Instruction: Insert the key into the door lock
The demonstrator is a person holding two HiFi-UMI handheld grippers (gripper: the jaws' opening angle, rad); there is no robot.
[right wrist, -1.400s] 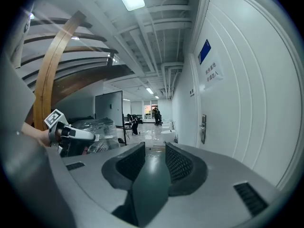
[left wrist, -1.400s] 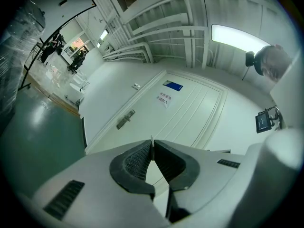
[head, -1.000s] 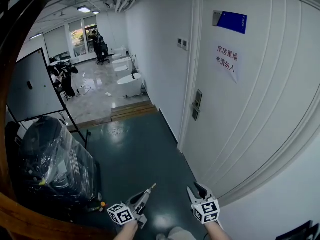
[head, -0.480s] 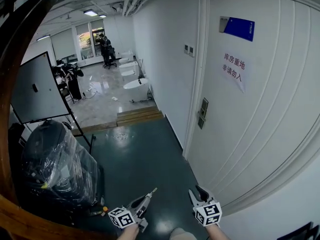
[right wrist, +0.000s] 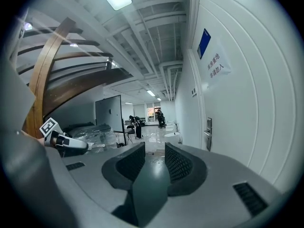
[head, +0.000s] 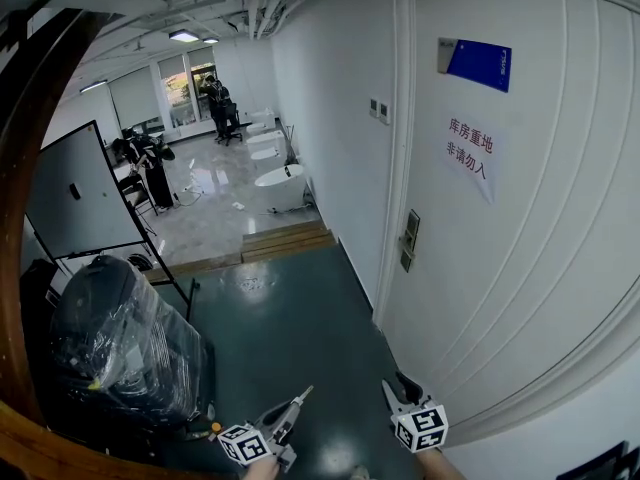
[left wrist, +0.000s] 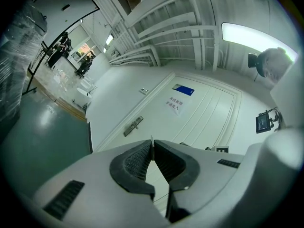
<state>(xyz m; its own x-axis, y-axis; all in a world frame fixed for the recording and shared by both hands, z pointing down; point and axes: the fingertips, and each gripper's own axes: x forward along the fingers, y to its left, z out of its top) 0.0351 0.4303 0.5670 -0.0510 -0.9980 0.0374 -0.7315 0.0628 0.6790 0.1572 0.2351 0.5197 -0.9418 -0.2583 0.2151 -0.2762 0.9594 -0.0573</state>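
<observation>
Barely started tbh. The left gripper [head: 283, 418] is pinched tight on the key [head: 303, 394], near and low, well apart from the door lock [head: 409, 239], which is farther off on the right. The right gripper [head: 398, 388] has its jaws apart and holds nothing. The approach and the insertion are both left to do.

A dark green floor [head: 290, 318] ran between white walls toward low wooden steps [head: 285, 240] and a brighter tiled room beyond, where a white tub [head: 280, 183] stood and people [head: 215, 103] gathered near the windows. At the left, a dark bundle wrapped in clear plastic [head: 120, 338] sat below a board on a stand [head: 75, 198], with a curved wooden beam [head: 20, 168] arching nearby. At the right hung a blue plaque [head: 478, 63] above a paper notice [head: 468, 148] printed in red characters.
</observation>
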